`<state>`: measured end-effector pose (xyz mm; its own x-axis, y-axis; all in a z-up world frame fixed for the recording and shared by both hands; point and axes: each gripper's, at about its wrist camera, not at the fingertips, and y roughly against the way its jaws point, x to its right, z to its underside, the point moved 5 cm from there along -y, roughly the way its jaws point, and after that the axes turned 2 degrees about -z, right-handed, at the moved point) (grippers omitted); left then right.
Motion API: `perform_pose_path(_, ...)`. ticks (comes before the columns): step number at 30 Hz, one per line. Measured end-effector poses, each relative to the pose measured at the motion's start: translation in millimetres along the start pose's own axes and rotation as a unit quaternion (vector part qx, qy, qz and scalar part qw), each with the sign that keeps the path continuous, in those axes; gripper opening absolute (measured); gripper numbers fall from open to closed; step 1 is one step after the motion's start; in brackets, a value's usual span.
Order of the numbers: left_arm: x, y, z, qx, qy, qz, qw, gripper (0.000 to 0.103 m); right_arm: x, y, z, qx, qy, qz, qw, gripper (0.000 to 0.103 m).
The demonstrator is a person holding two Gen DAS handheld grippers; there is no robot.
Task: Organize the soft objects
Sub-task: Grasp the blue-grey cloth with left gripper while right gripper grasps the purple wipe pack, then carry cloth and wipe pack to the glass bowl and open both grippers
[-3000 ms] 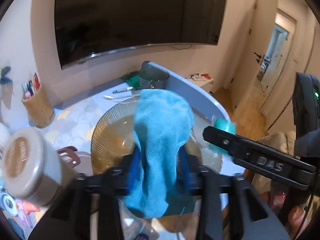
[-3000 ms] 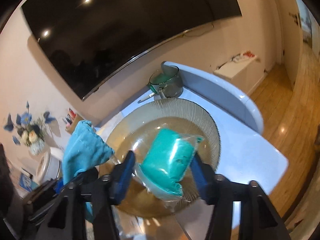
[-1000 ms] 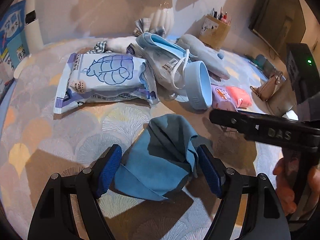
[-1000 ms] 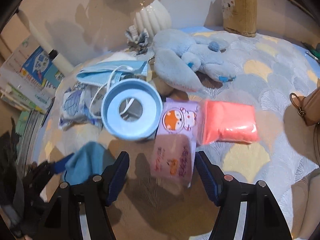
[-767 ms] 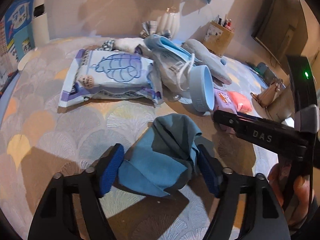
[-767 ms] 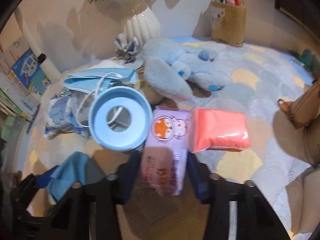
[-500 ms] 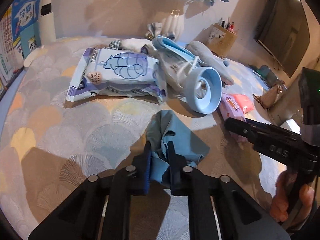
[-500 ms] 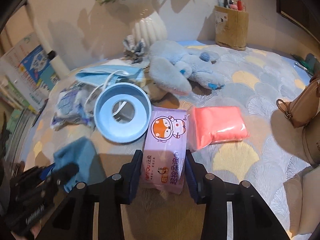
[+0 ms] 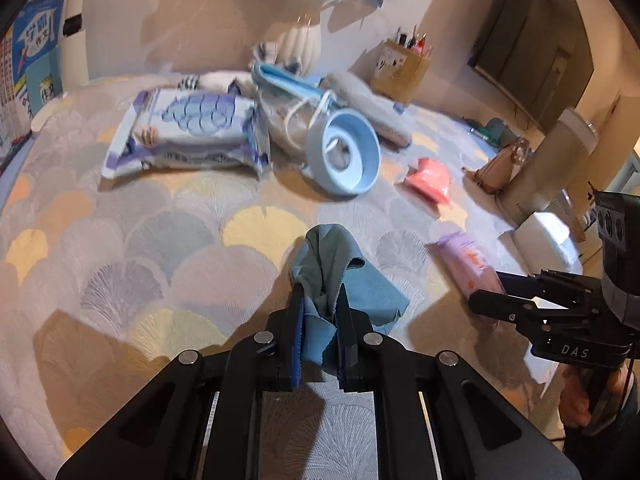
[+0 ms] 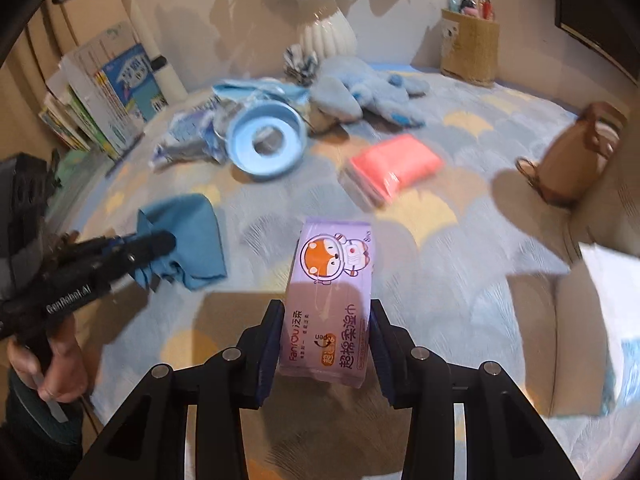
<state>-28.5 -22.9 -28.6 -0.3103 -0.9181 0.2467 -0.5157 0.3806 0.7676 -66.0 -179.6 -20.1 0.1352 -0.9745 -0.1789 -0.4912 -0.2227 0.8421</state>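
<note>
My left gripper (image 9: 319, 316) is shut on a blue cloth (image 9: 332, 272), held just above the patterned table cover; the cloth also shows in the right wrist view (image 10: 188, 232). My right gripper (image 10: 325, 328) is shut on a purple wet-wipe pack (image 10: 334, 296), lifted off the table; the pack also shows in the left wrist view (image 9: 464, 264). A pink pack (image 10: 394, 164), a blue plush toy (image 10: 360, 92), a large wipes pack (image 9: 184, 136) and face masks (image 9: 284, 80) lie farther back.
A blue ring-shaped bowl (image 10: 264, 140) stands on edge among the pile. A white vase (image 10: 328, 36), a pen holder (image 10: 470, 52), books (image 10: 104, 92) and a brown bag (image 10: 576, 164) line the table's edges. A white canister (image 9: 548, 168) stands at the right.
Both grippers dropped from the glass plate to the pile, closed on the blue cloth and the purple wipe pack, and have pulled them back toward the near side.
</note>
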Motion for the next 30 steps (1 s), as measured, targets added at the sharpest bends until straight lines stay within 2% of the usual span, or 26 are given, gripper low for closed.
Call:
perform_pose_path(2, -1.4, -1.5, -0.2, -0.002, 0.002, -0.004, 1.0000, 0.012, 5.7, -3.7, 4.0, 0.000, -0.016, -0.006, 1.000, 0.042)
perform_pose_path(3, -2.7, -1.8, -0.2, -0.003, 0.006, 0.000, 1.0000, 0.012, 8.0, -2.4, 4.0, 0.008, -0.026, -0.012, 1.000, 0.049)
perform_pose_path(5, -6.7, -1.8, 0.7, -0.008, 0.021, 0.012, 0.9997, 0.014, 9.5, -2.3, 3.5, 0.014, -0.044, -0.031, 0.998, 0.056)
perform_pose_path(7, -8.1, 0.9, 1.5, -0.009, 0.029, 0.019, 0.9994, 0.025, 7.3, -3.3, 3.2, 0.019, -0.043, -0.021, 0.999, 0.057)
perform_pose_path(12, 2.9, -2.0, 0.9, -0.014, 0.004, -0.017, 0.9998, 0.033, -6.6, -8.1, 5.0, 0.011, 0.006, 0.031, 0.999, 0.057)
perform_pose_path(15, 15.4, -7.2, 0.0, -0.010, -0.030, -0.058, 0.9978, 0.029, -10.6, -11.4, 4.6, 0.011, 0.026, 0.057, 0.998, 0.053)
perform_pose_path(16, 18.7, -8.1, 0.0, -0.007, -0.038, -0.065, 0.9971, 0.016, -11.0, -11.5, 4.6, 0.015, 0.031, 0.065, 0.997, 0.048)
perform_pose_path(17, 21.5, -8.8, 0.0, -0.007, -0.042, -0.063, 0.9971, 0.013, -11.3, -11.0, 4.6, 0.020, 0.038, 0.074, 0.996, 0.040)
perform_pose_path(20, 26.3, -6.1, -1.9, 0.002, -0.044, -0.060, 0.9973, 0.009, -10.1, -8.6, 5.6, 0.025, 0.040, 0.064, 0.997, 0.039)
perform_pose_path(24, 34.4, 8.7, -8.0, 0.020, -0.029, -0.018, 0.9992, 0.009, -4.7, 3.8, 7.6, 0.035, 0.016, 0.019, 0.999, 0.038)
perform_pose_path(26, 42.2, 15.1, -11.4, 0.029, -0.032, -0.010, 0.9990, 0.009, -1.5, 15.1, 6.6, 0.045, 0.004, -0.001, 0.999, 0.038)
perform_pose_path(30, 64.0, 31.5, -20.3, 0.049, -0.042, 0.018, 0.9978, 0.009, 4.8, 41.2, 2.6, 0.070, -0.006, -0.001, 0.998, 0.038)
